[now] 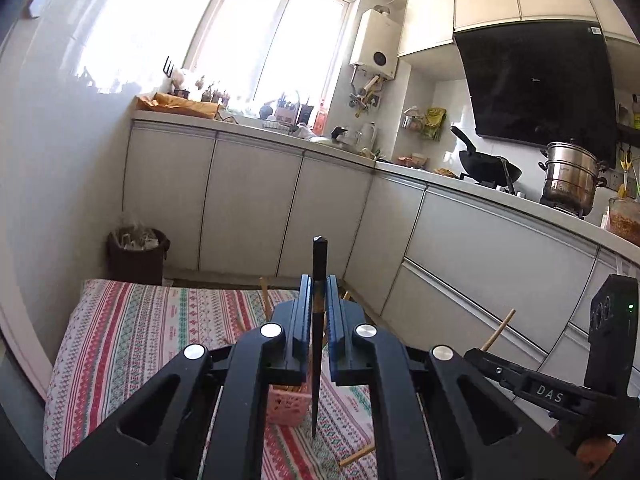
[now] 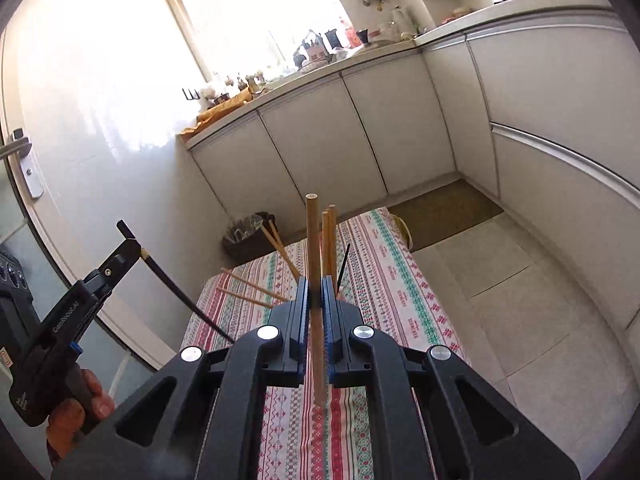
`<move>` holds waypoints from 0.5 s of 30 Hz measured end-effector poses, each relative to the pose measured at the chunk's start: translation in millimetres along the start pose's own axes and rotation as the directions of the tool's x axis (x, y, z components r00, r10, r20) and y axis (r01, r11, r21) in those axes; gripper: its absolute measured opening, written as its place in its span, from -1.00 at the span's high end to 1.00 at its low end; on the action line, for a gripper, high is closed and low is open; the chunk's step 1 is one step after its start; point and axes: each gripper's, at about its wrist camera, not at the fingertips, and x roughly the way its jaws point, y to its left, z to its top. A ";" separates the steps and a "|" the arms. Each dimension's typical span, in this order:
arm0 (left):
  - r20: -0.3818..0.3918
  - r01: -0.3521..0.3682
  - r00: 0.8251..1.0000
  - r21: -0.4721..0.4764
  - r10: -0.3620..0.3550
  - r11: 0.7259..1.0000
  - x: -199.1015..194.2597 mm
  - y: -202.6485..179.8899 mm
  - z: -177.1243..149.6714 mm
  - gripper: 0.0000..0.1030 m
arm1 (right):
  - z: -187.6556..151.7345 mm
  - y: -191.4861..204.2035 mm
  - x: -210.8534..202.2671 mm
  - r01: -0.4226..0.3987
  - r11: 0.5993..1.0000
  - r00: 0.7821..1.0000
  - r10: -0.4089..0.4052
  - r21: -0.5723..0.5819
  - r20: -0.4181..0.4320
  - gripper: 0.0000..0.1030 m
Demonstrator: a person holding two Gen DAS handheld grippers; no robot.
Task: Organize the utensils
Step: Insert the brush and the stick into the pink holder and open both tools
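My left gripper [image 1: 319,288] is shut on a black chopstick [image 1: 318,340], held upright above a pink perforated holder [image 1: 286,406] with wooden chopsticks in it on the striped tablecloth [image 1: 140,320]. My right gripper [image 2: 316,292] is shut on a wooden chopstick [image 2: 314,264], also held upright. In the right wrist view the left gripper [image 2: 132,246] shows at the left with the black chopstick [image 2: 180,296] slanting down. Several wooden chopsticks [image 2: 248,288] and another black one [image 2: 344,264] stick up behind my right gripper's fingers.
A loose wooden chopstick [image 1: 356,456] lies on the cloth. A dark waste bin [image 1: 136,254] stands beyond the table by the wall. White cabinets [image 1: 280,208] run along the back and right, with a wok [image 1: 486,164] and steel pot [image 1: 572,178] on the counter.
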 end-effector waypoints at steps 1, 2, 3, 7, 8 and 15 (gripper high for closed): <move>0.001 -0.002 1.000 0.009 0.002 1.000 11.3 -3.9 1.5 0.89 | 4.5 -5.2 2.6 -0.001 1.000 1.000 0.001 0.008 0.008 0.87; 0.003 -0.007 1.000 0.018 0.007 1.000 21.2 -5.8 1.9 0.89 | 9.2 -10.4 5.0 -0.002 1.000 1.000 0.002 0.017 0.014 0.87; 0.008 -0.021 1.000 0.036 0.021 0.999 32.9 -9.6 2.0 0.89 | 12.8 -14.6 8.1 -0.001 1.000 1.000 0.001 0.024 0.019 0.87; 0.017 -0.081 0.997 0.118 0.079 0.990 73.8 -17.2 -8.5 0.89 | 27.8 -28.4 22.3 0.003 1.000 1.000 -0.004 0.030 0.030 0.87; 0.009 -0.093 0.996 0.126 0.092 0.988 82.2 -15.4 -12.5 0.89 | 29.6 -30.5 24.8 0.003 1.000 0.999 -0.003 0.027 0.031 0.87; -0.064 -0.158 0.983 0.170 0.171 0.973 111.5 -1.2 -39.9 0.85 | 41.4 -30.8 39.9 -0.017 1.000 0.998 0.016 0.023 0.056 0.87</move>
